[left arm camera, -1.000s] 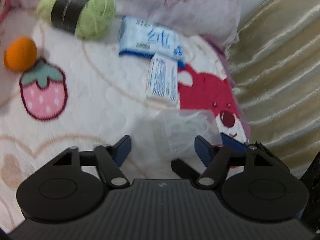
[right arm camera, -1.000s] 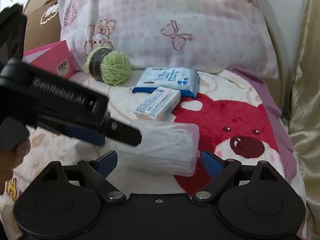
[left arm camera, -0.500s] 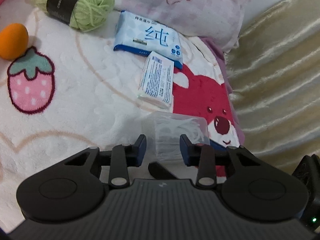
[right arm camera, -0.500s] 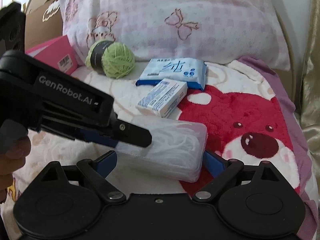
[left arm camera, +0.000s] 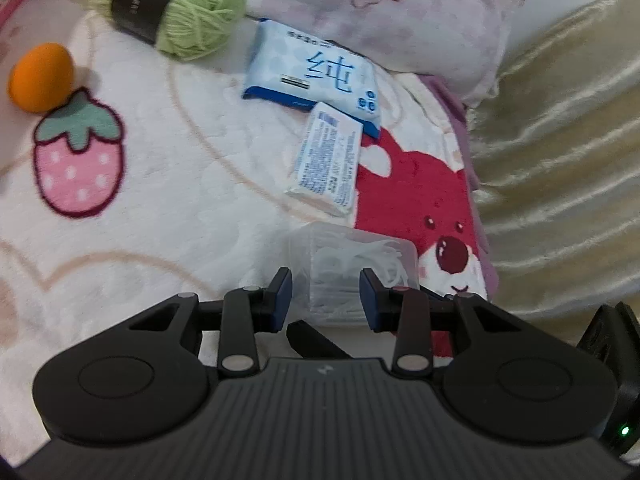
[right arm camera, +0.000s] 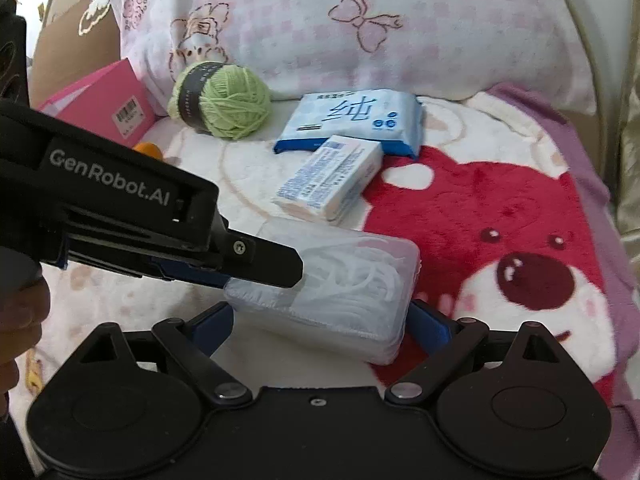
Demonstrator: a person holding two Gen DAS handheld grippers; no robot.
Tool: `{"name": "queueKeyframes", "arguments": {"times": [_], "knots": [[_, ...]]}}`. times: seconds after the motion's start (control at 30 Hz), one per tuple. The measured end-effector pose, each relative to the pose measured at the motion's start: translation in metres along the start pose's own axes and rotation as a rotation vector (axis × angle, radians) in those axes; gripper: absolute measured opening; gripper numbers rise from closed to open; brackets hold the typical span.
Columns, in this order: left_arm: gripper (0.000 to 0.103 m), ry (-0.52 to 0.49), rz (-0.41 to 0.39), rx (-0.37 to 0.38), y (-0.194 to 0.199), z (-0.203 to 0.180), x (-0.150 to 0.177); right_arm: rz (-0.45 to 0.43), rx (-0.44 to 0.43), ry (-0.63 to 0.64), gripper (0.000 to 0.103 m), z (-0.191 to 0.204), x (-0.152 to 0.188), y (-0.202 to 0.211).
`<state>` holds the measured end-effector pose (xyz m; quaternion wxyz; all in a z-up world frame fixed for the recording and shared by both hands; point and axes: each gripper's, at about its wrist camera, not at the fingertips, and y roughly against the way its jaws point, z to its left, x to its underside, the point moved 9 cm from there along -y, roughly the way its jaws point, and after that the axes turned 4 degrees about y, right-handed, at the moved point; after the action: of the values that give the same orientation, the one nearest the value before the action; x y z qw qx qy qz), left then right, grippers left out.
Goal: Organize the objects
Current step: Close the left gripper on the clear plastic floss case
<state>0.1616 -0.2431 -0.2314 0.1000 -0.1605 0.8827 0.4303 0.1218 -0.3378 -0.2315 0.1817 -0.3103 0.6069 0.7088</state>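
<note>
A bed is covered by a plush white blanket [left arm camera: 168, 184] printed with a pink strawberry and a red bear. A pink checked pillow [right arm camera: 400, 32] is leaned along the blanket's far edge, and a gold curtain [left arm camera: 560, 160] is hung beyond its right edge. A pink box [right arm camera: 104, 100] is stood at the far left corner, beside the pillow.

A ball of green yarn [left arm camera: 176, 4] with a dark band is laid at the far edge against the pillow. A blue tissue pack [right arm camera: 352, 120] is laid to its right, also at the far edge. A clear plastic box [right arm camera: 340, 292] of white floss picks is found nearer the near edge, on the border between the white ground and the red bear. A small white packet [right arm camera: 332, 176] is laid between the tissue pack and the clear box, one corner overlapping the tissue pack. An orange ball [left arm camera: 40, 76] is seen toward the left edge, just beyond the strawberry.

The left claw [left arm camera: 326, 300] is clamped on the near left end of the clear box, its blue pads pressed against both sides. The right claw [right arm camera: 320, 320] is held apart, its fingers set on either side of the same box; whether its pads touch the box cannot be told.
</note>
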Motion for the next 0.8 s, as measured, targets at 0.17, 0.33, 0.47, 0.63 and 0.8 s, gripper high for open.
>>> {"name": "queueKeyframes", "arguments": {"times": [0.17, 0.33, 0.47, 0.63, 0.8], "knots": [[0.036, 0.047, -0.009, -0.082, 0.015, 0.011, 0.0, -0.005, -0.102, -0.093, 0.096, 0.01, -0.001, 0.002], [0.036, 0.09, -0.013, -0.079, 0.018, 0.027, 0.001, 0.024, -0.081, -0.022, 0.096, 0.029, 0.0, -0.007], [0.036, 0.067, -0.003, -0.034, 0.015, 0.029, 0.001, 0.015, -0.073, -0.04, 0.096, 0.028, 0.0, -0.007], [0.037, 0.046, 0.019, -0.013, 0.015, 0.031, 0.007, -0.002, -0.038, 0.044, 0.097, 0.032, 0.002, -0.007], [0.036, 0.036, -0.009, -0.011, 0.021, 0.032, 0.012, -0.017, -0.005, 0.042, 0.097, 0.037, 0.001, -0.004]]}}
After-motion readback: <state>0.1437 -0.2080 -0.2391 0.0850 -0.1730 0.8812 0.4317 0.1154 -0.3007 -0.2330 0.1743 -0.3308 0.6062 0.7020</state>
